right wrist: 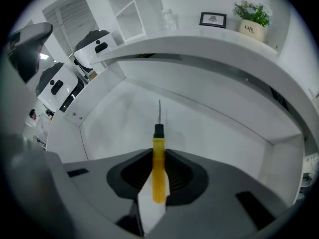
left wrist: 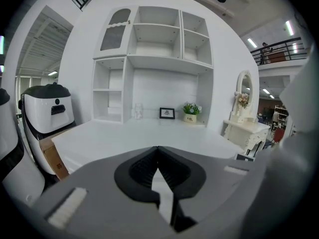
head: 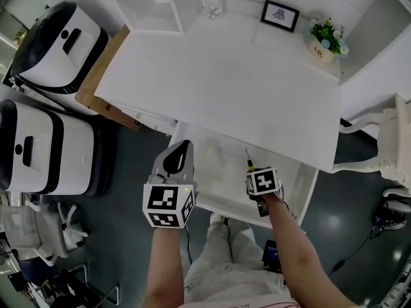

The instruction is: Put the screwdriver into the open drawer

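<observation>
I'm at the placing step: my right hand-held gripper (right wrist: 158, 152) pinches the screwdriver (right wrist: 158, 169) by its yellow handle, tip aimed down into the open drawer (right wrist: 119, 114), over its right half near the front edge. Next, I judge, it needs lowering close to the drawer floor before the jaws part. My left hand-held gripper (left wrist: 158, 149) is pressed together, empty, by the drawer's front left corner.

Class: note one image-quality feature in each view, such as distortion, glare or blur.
Head view: the white desk is nearly washed out by bright light. Left gripper view: fisheye bows the shelves, dark corners. Right gripper view: screwdriver sharp, frame edges blurred and dark.
</observation>
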Action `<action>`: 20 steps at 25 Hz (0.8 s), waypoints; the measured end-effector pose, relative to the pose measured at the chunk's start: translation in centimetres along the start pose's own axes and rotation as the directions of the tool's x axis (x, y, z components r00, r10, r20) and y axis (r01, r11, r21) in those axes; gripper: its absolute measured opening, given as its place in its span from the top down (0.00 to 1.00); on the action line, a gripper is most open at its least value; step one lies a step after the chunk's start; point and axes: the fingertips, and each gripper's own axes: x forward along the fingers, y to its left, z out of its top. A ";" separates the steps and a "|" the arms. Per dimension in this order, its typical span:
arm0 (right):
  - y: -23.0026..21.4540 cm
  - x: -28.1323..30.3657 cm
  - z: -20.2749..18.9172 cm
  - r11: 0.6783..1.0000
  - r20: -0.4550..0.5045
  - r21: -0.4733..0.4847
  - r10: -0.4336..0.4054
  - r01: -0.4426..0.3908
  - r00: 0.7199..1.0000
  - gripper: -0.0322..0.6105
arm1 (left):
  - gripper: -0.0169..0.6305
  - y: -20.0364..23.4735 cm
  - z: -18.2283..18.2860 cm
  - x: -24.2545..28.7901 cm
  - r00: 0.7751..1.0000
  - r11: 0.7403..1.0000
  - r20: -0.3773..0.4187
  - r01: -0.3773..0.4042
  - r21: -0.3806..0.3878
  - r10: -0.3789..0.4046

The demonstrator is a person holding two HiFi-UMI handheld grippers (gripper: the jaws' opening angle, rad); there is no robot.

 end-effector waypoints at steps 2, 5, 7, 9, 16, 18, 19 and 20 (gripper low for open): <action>-0.3 0.4 -0.1 1.000 -0.012 0.002 -0.012 0.012 1.000 0.83 | 0.96 0.1 -0.2 0.2 1.000 1.000 -0.006 -0.003 -0.003 0.003; -0.5 0.8 -0.2 1.000 -0.028 -0.008 -0.031 0.030 0.999 0.83 | 0.96 0.3 -0.4 0.3 1.000 1.000 -0.011 -0.006 -0.006 0.006; -0.4 0.8 0.1 0.999 -0.031 -0.032 -0.036 0.035 0.999 0.83 | 0.96 0.4 -0.6 0.2 1.000 1.000 -0.014 -0.010 -0.009 0.010; -0.3 0.9 0.3 0.998 -0.032 -0.049 -0.041 0.040 0.999 0.83 | 0.96 0.5 -0.8 0.2 1.000 1.000 -0.019 -0.015 -0.012 0.014; 0.2 1.3 0.3 0.999 -0.033 -0.025 -0.026 0.026 0.999 0.72 | 0.96 0.7 -1.2 0.1 1.000 1.000 -0.024 -0.019 -0.015 0.018; 0.4 1.4 0.1 1.000 -0.028 -0.001 -0.024 0.024 0.999 0.63 | 0.96 0.7 -1.1 0.0 1.000 1.000 -0.022 -0.019 -0.015 0.018; 0.5 1.3 0.2 1.000 -0.023 0.003 -0.023 0.023 0.999 0.59 | 0.96 0.8 -1.1 0.0 1.000 1.000 -0.021 -0.019 -0.015 0.019; 0.6 1.3 0.4 1.000 -0.017 0.003 -0.021 0.021 1.000 0.56 | 0.96 0.8 -1.0 0.0 1.000 1.000 -0.019 -0.019 -0.016 0.019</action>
